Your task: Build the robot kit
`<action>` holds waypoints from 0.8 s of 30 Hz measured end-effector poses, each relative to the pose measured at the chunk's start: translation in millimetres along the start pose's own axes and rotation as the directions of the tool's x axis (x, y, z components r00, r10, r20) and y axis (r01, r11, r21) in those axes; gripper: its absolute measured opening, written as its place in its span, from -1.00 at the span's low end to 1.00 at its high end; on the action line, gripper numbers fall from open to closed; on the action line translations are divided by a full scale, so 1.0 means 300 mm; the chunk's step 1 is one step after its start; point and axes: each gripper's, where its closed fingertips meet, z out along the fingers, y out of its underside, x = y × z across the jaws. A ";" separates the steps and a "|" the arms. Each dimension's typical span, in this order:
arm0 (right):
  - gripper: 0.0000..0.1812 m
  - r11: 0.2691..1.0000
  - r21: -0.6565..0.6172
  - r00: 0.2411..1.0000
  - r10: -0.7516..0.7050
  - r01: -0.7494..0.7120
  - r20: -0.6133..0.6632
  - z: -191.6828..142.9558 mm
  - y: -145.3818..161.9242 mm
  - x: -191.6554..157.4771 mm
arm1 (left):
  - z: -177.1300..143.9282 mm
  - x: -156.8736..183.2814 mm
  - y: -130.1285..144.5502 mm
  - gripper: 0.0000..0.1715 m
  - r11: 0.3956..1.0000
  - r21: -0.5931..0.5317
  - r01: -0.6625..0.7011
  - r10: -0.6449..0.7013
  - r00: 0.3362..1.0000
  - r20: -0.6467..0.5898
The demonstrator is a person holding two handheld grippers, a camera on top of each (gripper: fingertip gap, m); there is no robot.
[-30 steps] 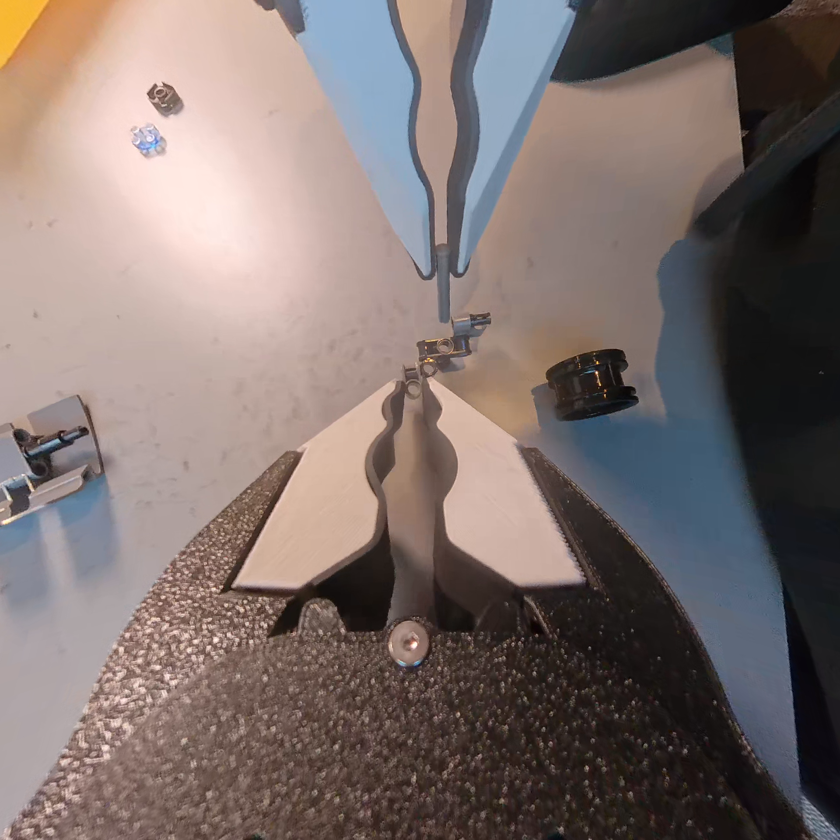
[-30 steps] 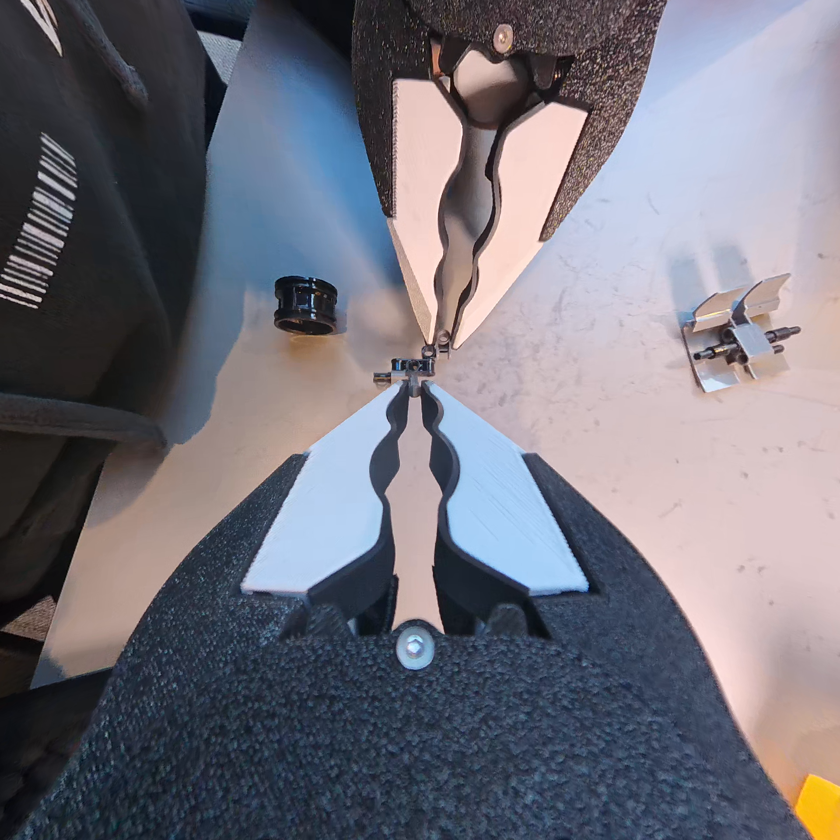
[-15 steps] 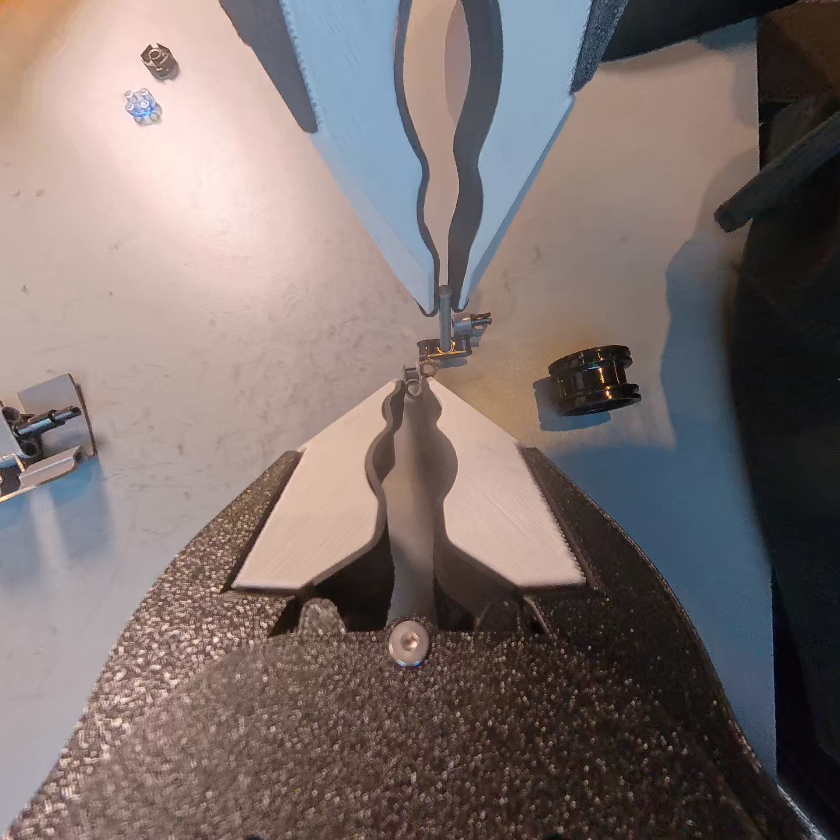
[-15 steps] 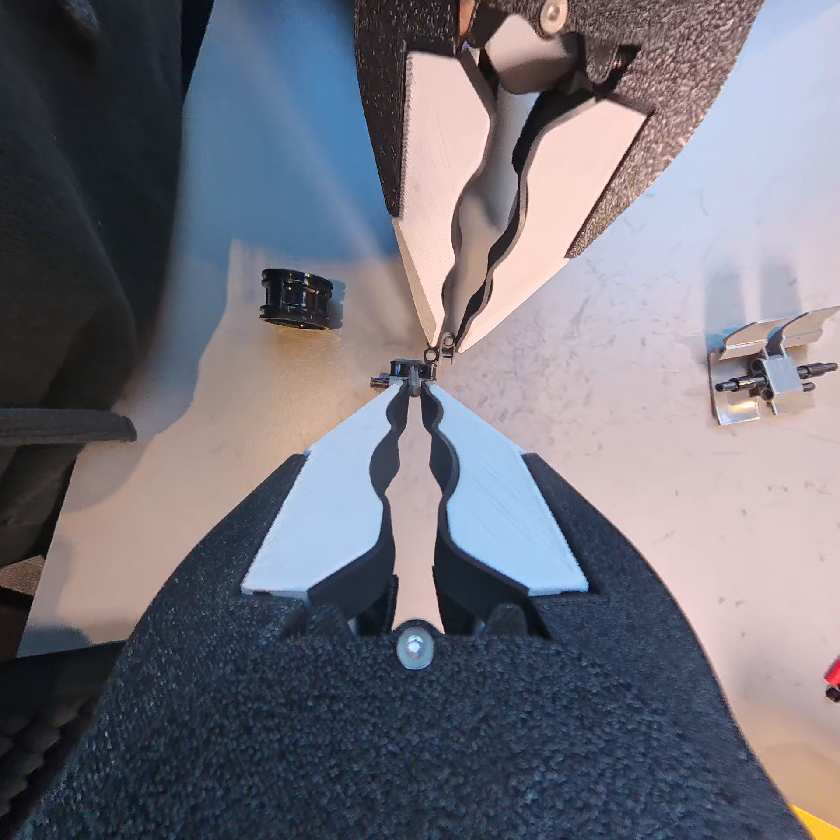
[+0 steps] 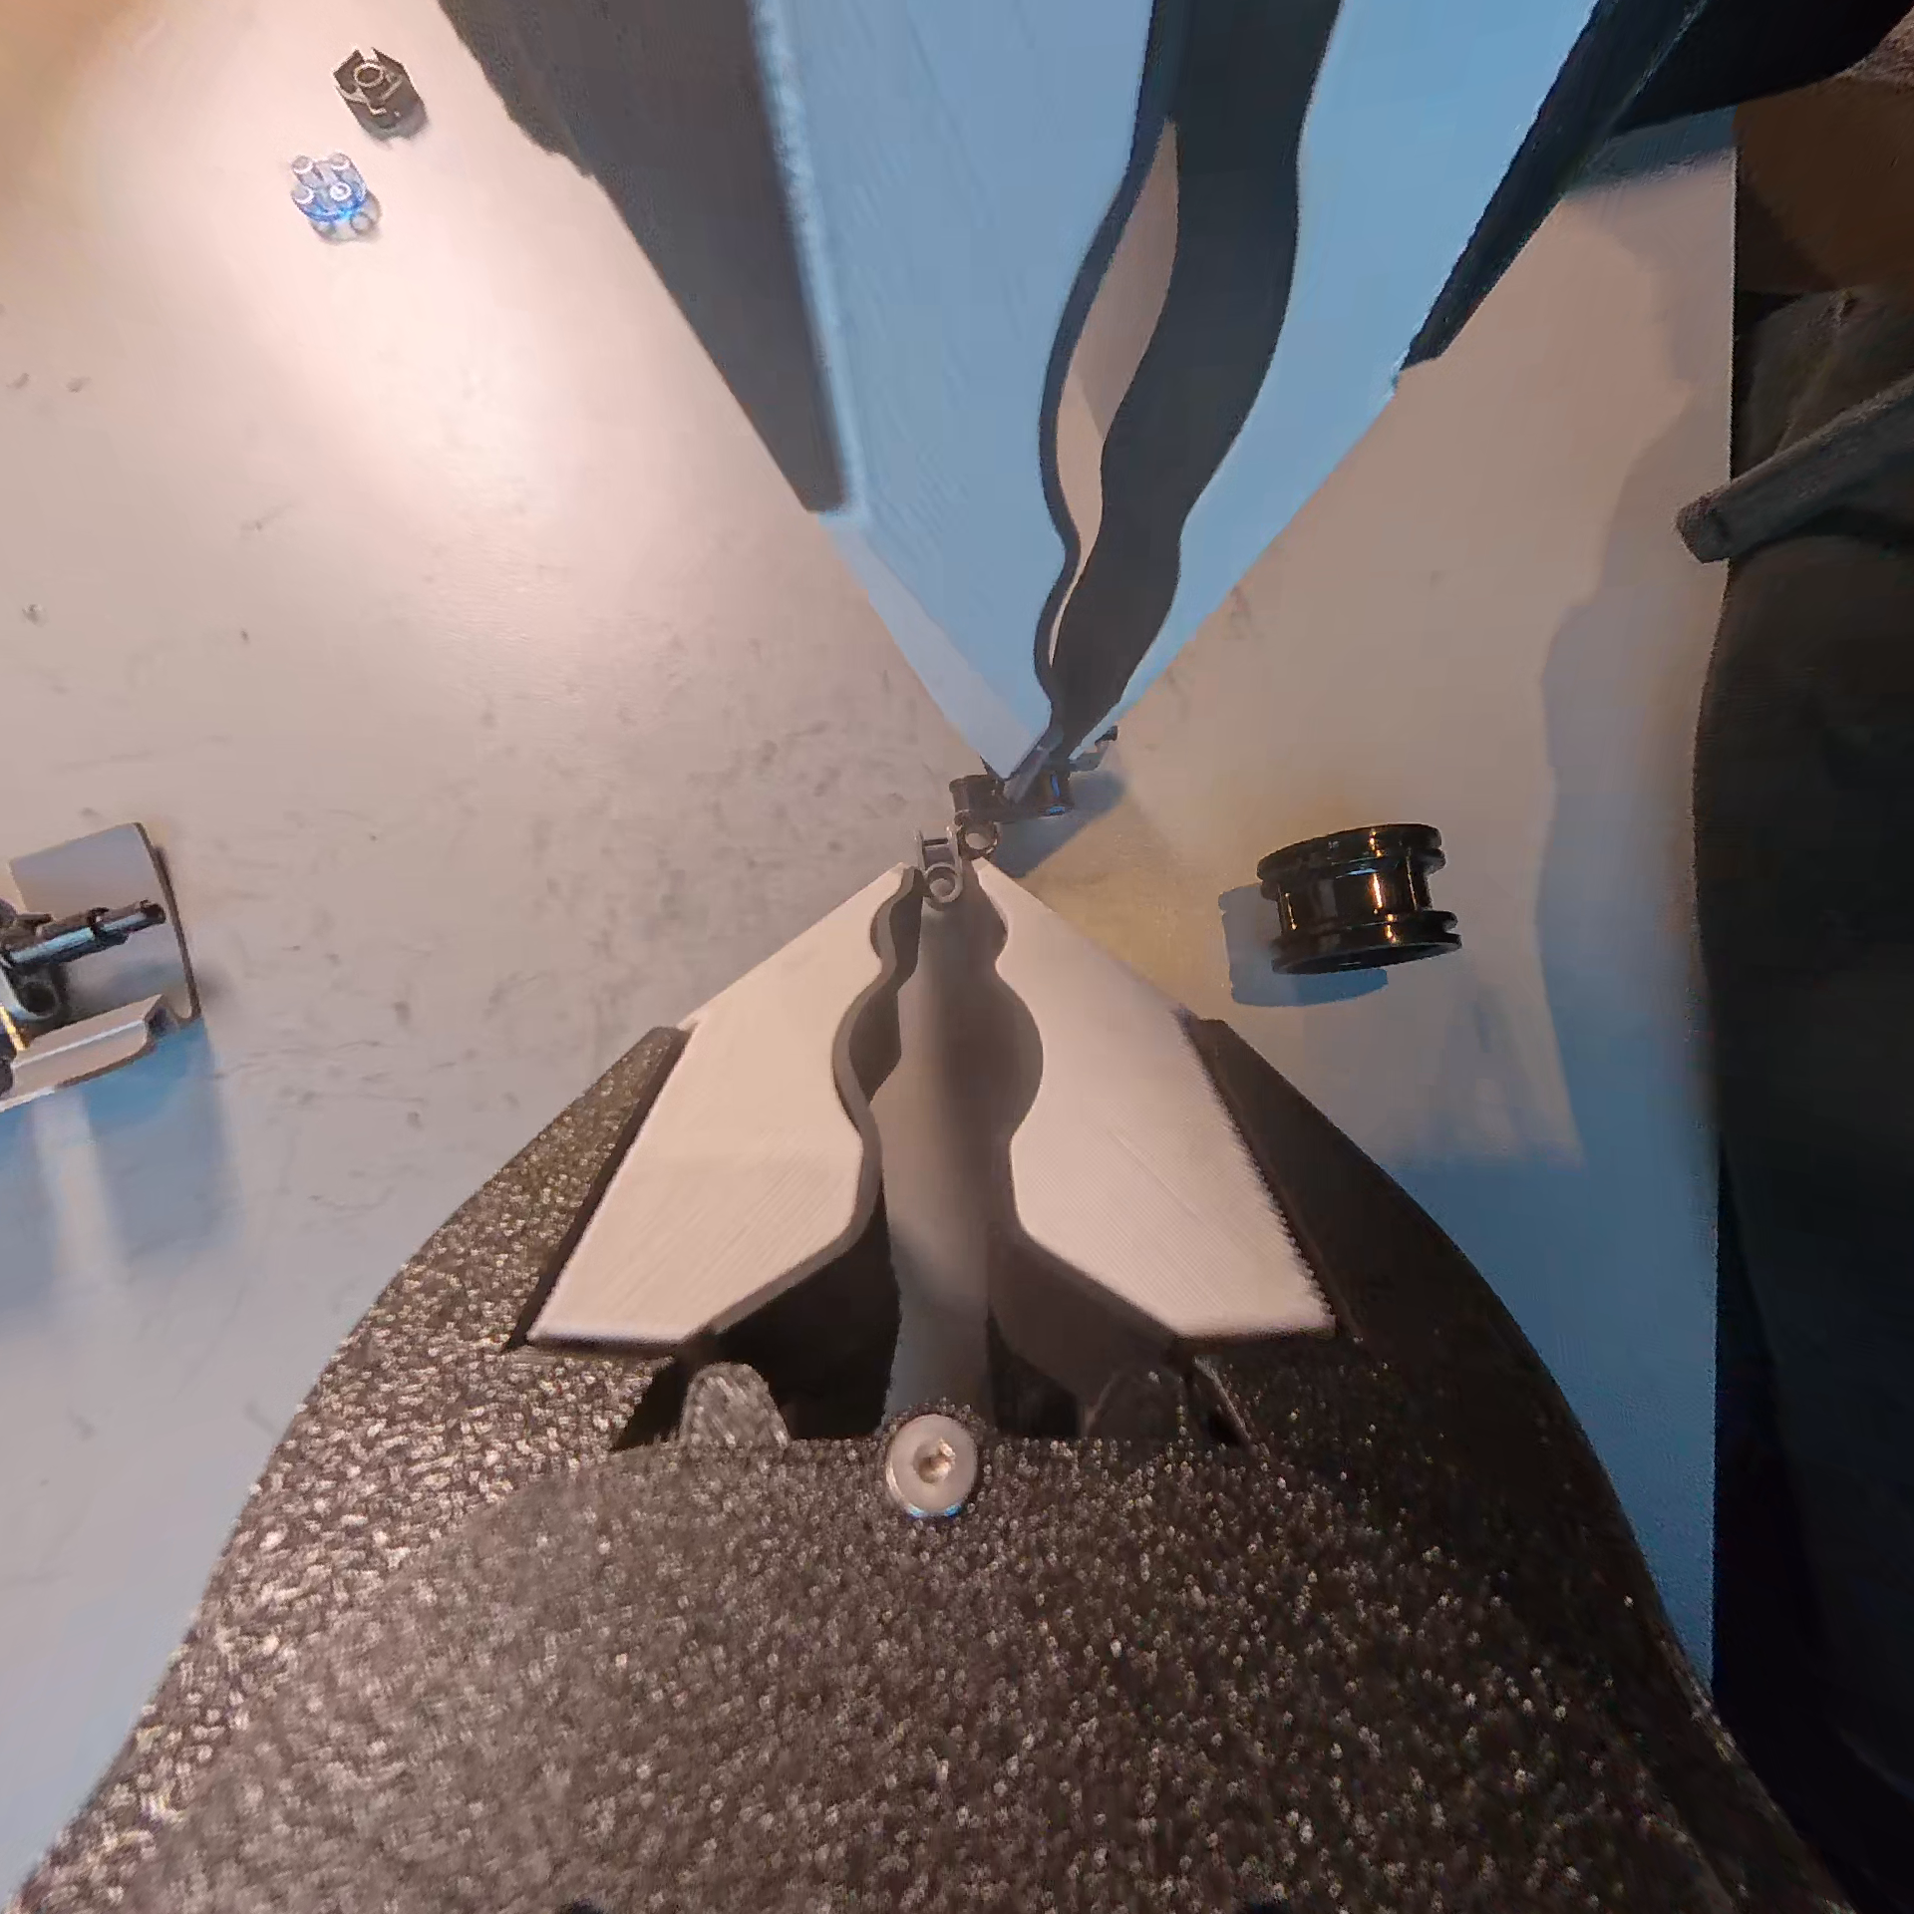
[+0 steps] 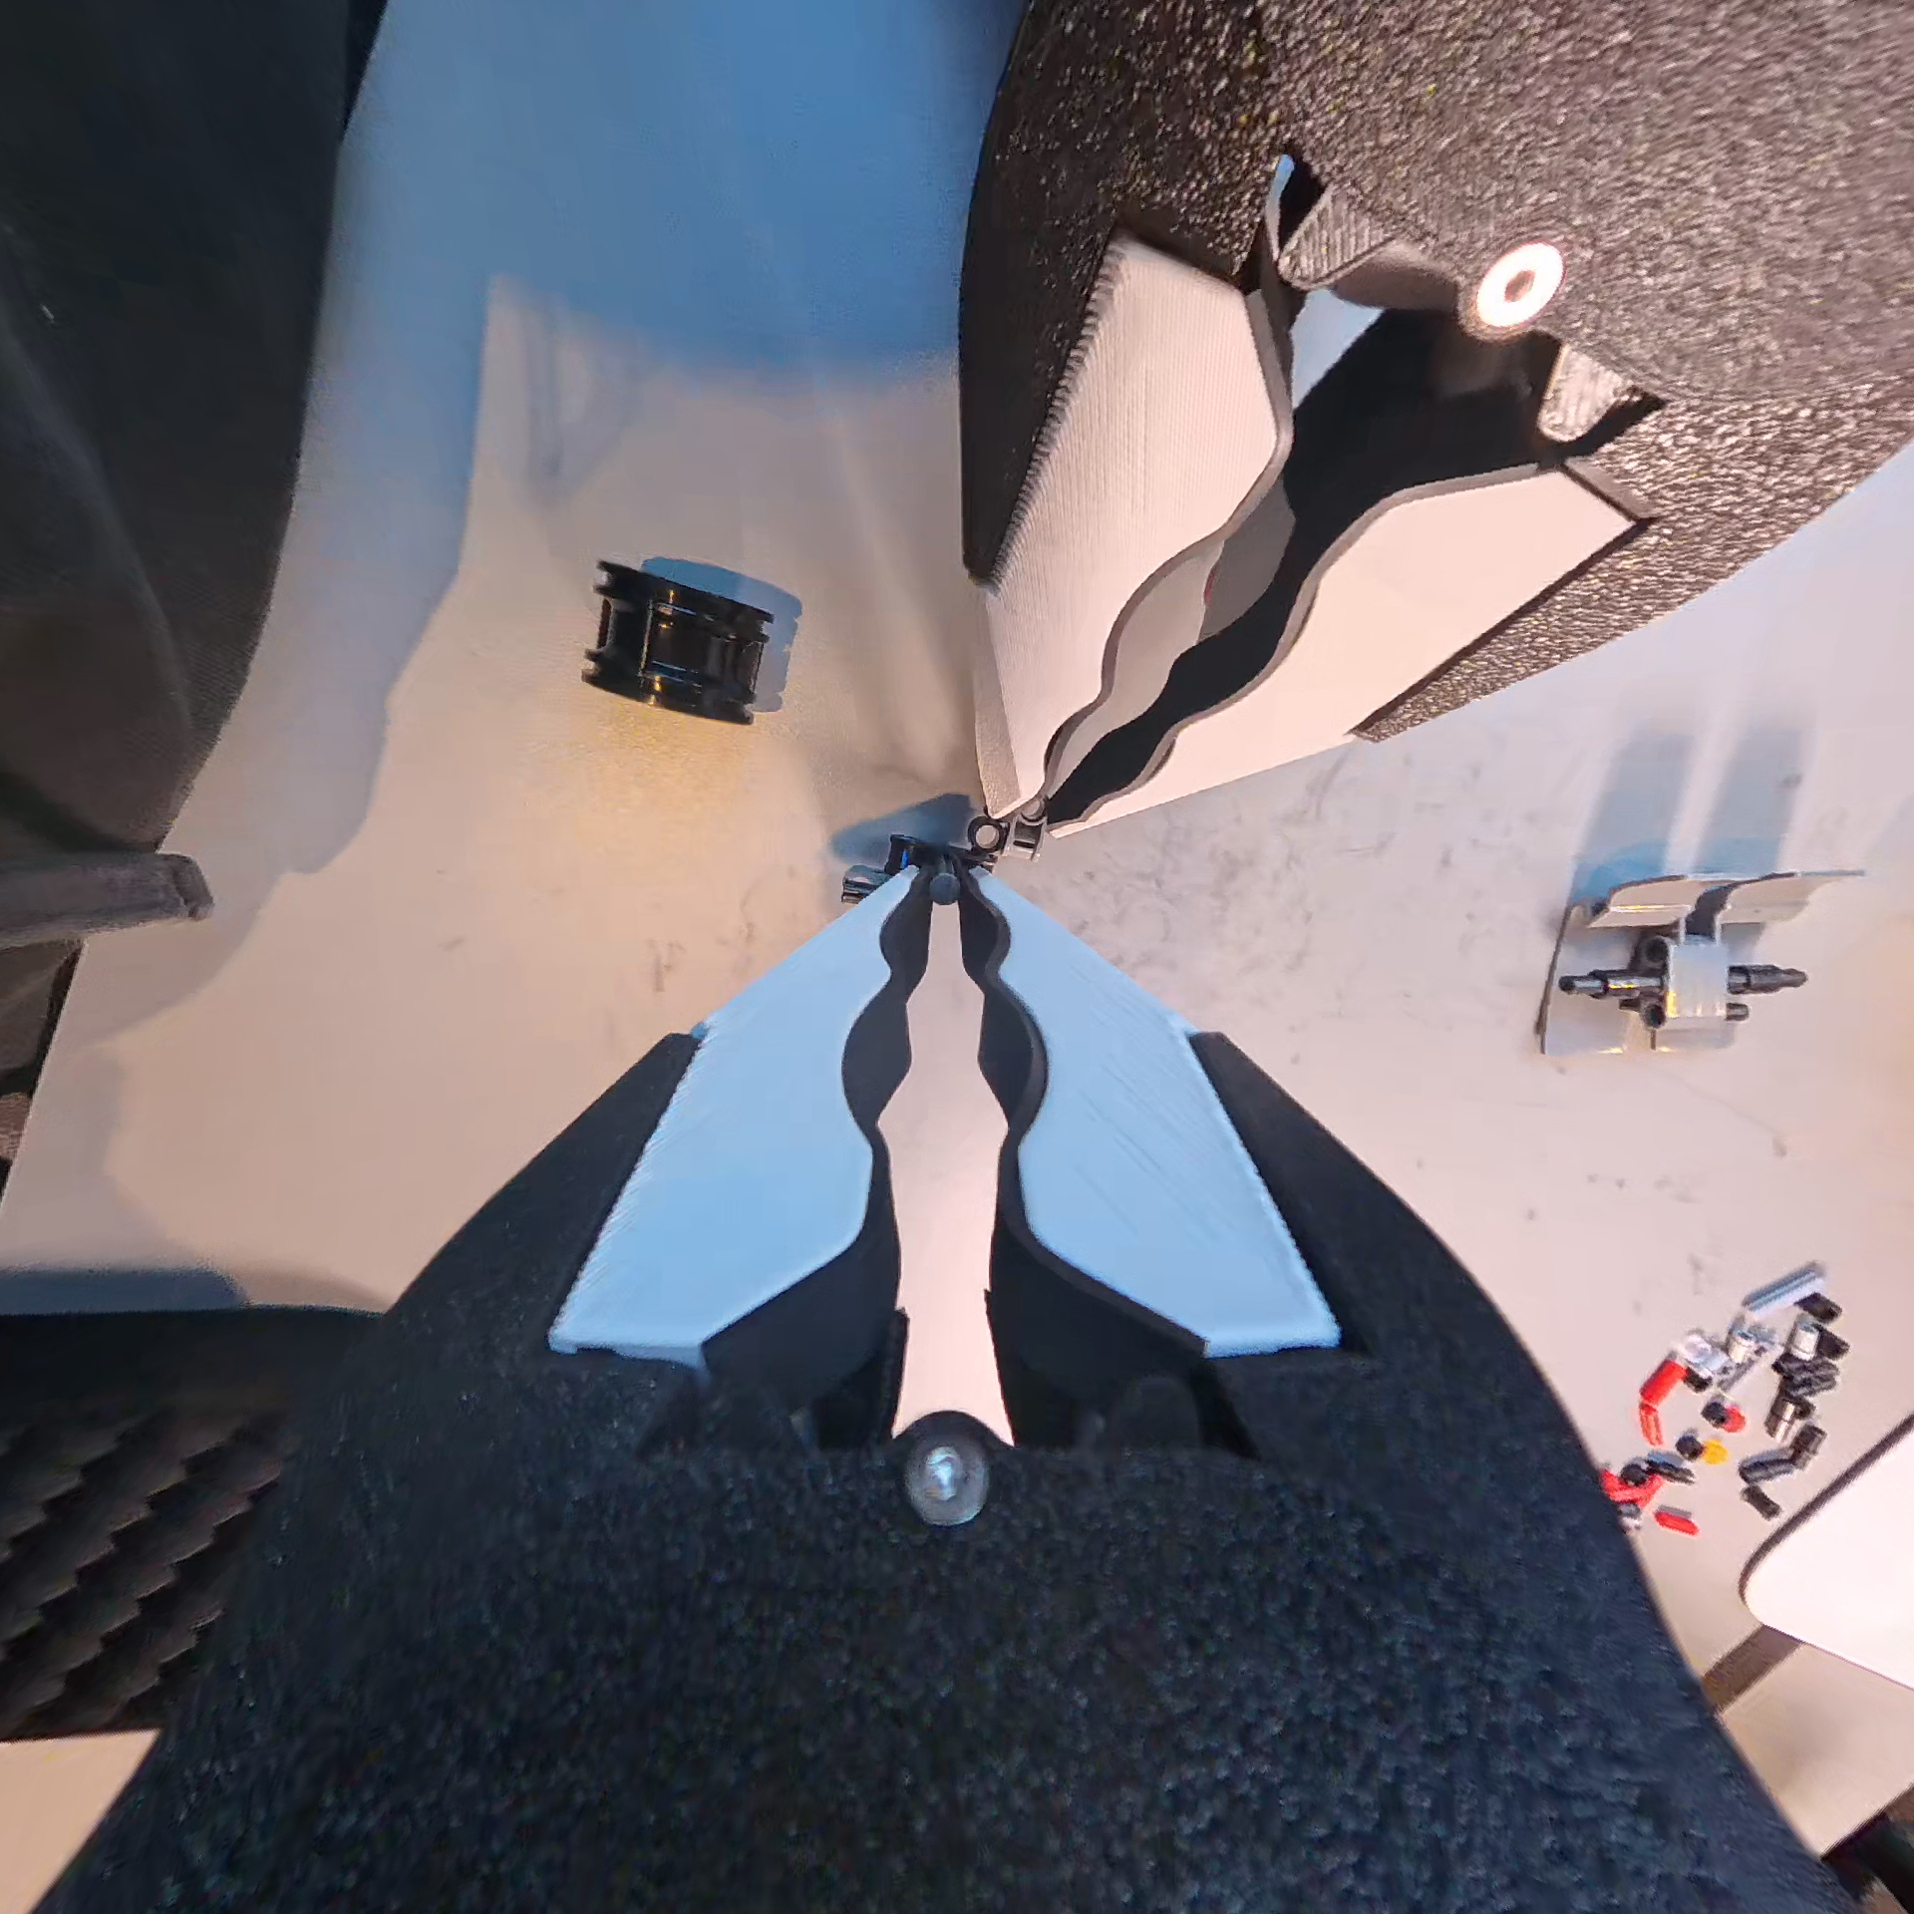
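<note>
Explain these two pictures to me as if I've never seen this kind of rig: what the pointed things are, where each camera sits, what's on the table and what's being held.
The pointed white wedges are two hand-held claws; a person holds one in each hand. Each carries a camera looking along its fingers, so each picture shows its own claw at the bottom and the other at the top.

The left claw is shut on one end of a small grey connector piece. The right claw is shut on a grey pin at the piece's other end, so the tips nearly meet above the table.

On the table lie a black wheel, a grey bracket with black pins, a black stud, a clear blue stud and a heap of small parts.
</note>
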 end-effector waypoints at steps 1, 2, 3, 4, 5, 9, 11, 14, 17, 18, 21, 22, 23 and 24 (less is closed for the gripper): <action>-0.95 1.000 -0.003 1.000 -0.001 0.001 0.005 0.003 -0.001 -0.001 | 0.000 0.001 0.001 -0.93 1.000 -0.001 0.001 -0.001 1.000 0.001; -0.95 1.000 -0.006 1.000 0.000 0.000 0.008 0.007 -0.002 -0.002 | -0.001 0.002 0.001 -0.93 1.000 -0.002 0.000 0.000 1.000 0.001; -0.95 1.000 -0.004 1.000 0.002 -0.002 0.008 0.009 -0.003 -0.003 | -0.001 0.003 0.001 -0.93 1.000 -0.003 -0.001 0.001 1.000 0.003; -0.95 1.000 -0.003 1.000 0.008 -0.008 0.010 0.009 -0.004 -0.003 | -0.001 0.004 0.002 -0.93 1.000 -0.003 -0.004 0.004 1.000 0.004; -0.95 1.000 -0.003 1.000 0.013 -0.013 0.010 0.009 -0.003 -0.003 | -0.001 0.004 0.002 -0.93 1.000 -0.003 -0.006 0.006 1.000 0.005; -0.95 0.999 -0.011 0.999 0.034 -0.034 0.011 0.007 0.003 -0.005 | 0.002 0.003 -0.003 -0.93 1.000 0.004 -0.001 0.001 1.000 0.002; -0.95 0.999 -0.015 0.999 0.041 -0.041 0.008 0.009 0.012 0.000 | 0.004 -0.002 -0.005 -0.92 1.000 0.010 0.008 -0.008 1.000 0.003; -0.95 0.998 -0.007 0.998 0.058 -0.058 0.015 0.009 0.012 0.001 | 0.006 -0.004 -0.008 -0.93 1.000 0.013 0.017 -0.017 1.000 -0.001; -0.95 0.997 0.007 0.997 0.070 -0.071 0.025 0.012 0.007 0.002 | 0.007 -0.003 -0.005 -0.93 1.000 0.015 0.025 -0.025 1.000 -0.008; -0.96 0.997 0.009 0.997 0.074 -0.074 0.026 0.012 0.006 0.001 | 0.007 -0.003 -0.005 -0.93 0.999 0.017 0.027 -0.027 1.000 -0.010; -0.96 0.994 0.037 0.994 0.105 -0.107 0.036 0.013 0.004 0.002 | 0.006 -0.002 -0.004 -0.92 0.999 0.021 0.035 -0.035 0.999 -0.019; -0.96 0.992 0.050 0.992 0.118 -0.120 0.037 0.014 0.003 0.002 | 0.006 -0.002 -0.005 -0.92 0.999 0.023 0.034 -0.034 0.999 -0.019; -0.96 0.989 0.062 0.991 0.128 -0.131 0.037 0.013 0.003 0.002 | 0.005 -0.002 -0.005 -0.92 0.999 0.025 0.031 -0.030 0.999 -0.018; -0.96 0.987 0.075 0.989 0.141 -0.143 0.037 0.013 0.004 0.003 | 0.005 -0.002 -0.006 -0.92 0.999 0.026 0.027 -0.027 1.000 -0.016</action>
